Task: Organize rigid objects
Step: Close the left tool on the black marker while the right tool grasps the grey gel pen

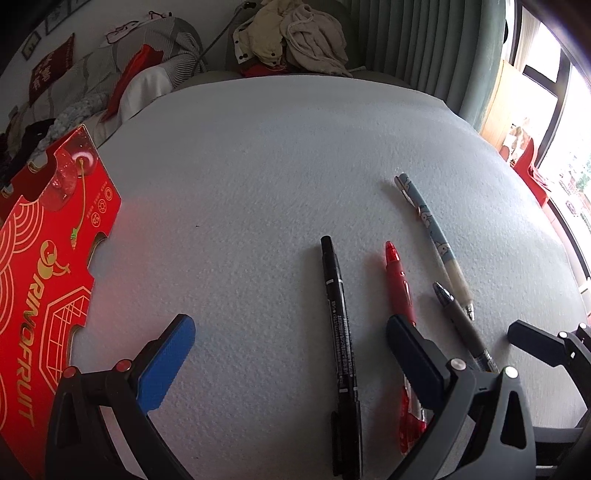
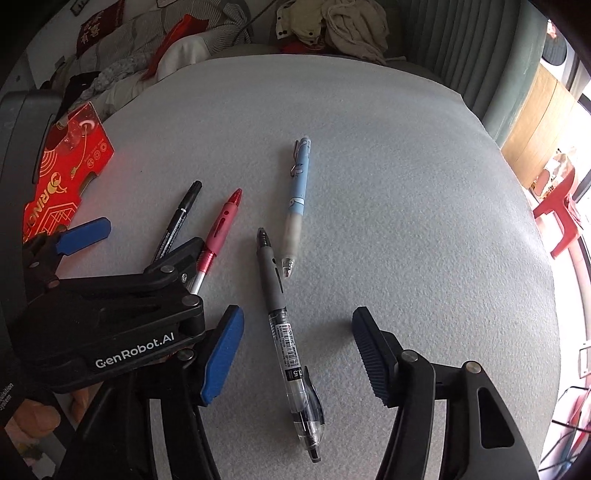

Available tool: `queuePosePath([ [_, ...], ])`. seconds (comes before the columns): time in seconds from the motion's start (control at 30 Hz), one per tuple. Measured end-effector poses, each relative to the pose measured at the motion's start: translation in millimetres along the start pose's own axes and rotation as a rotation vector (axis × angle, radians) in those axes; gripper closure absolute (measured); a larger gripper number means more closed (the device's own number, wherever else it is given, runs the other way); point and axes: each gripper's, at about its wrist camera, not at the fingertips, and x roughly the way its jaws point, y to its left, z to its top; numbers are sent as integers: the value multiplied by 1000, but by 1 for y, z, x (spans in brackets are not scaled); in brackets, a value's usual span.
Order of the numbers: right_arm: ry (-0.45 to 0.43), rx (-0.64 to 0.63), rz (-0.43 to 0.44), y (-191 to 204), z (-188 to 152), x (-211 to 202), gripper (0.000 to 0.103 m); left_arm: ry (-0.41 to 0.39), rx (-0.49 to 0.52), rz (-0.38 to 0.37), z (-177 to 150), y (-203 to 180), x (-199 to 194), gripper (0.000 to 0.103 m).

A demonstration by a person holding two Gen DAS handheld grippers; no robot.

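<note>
White foam worktop (image 2: 369, 184): right gripper (image 2: 295, 354) open astride the gel pen (image 2: 284, 325) — light, stiff, slippery — best pinched mid-barrel; left gripper (image 1: 291, 339) open.

red pen (image 1: 399, 291) lower barrel behind left gripper finger (image 1: 417, 354), red card (image 1: 48, 280) cut off at left edge

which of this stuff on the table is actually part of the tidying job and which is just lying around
Part of the job:
- black marker
- red pen
- grey pen, lying between the right gripper's open jaws
- blue patterned pen

Just lying about:
- red fruit box at the table's left edge
- pile of clothes beyond the table
- red chair
</note>
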Motion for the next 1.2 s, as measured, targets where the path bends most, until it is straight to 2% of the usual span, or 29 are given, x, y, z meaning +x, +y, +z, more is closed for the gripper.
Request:
queuePosePath([
  [0.13,32,-21,10,3,6,2,40,29,-1,-2,2,-1,1,0],
  [0.23,64,-33,14,2,10,4,41,103,18,-13,11,-7,4,0],
  [0.27,77,-41,21,3,11,4,46,131,26,-18,14,-9,5,0],
  [0.33,95,-72,35,7,13,2,69,181,49,-29,19,-16,7,1],
  [0.37,108,-97,47,9,14,1,89,199,56,-30,22,-19,8,1],
  [0.4,120,-117,43,12,14,1,92,213,62,-32,24,-22,9,1],
  [0.5,132,-132,38,11,13,0,92,225,85,-41,28,-28,7,7],
  [0.6,129,-87,47,2,6,-3,92,212,139,-71,29,-36,1,23],
  [0.7,122,-45,52,-8,-5,-9,92,192,222,-112,28,-50,-7,54],
  [0.73,120,-33,54,-11,-8,-11,92,182,251,-125,27,-55,-9,78],
  [0.77,116,-16,54,-15,-12,-14,92,173,282,-131,25,-60,-12,93],
  [0.83,99,18,55,-23,-20,-19,92,146,306,-137,19,-65,-17,93],
  [1.0,60,115,92,-38,-36,-30,92,83,278,-154,-1,-57,-34,93],
  [1.2,40,227,160,-43,-56,-43,92,80,204,-165,-12,-35,-50,93],
])
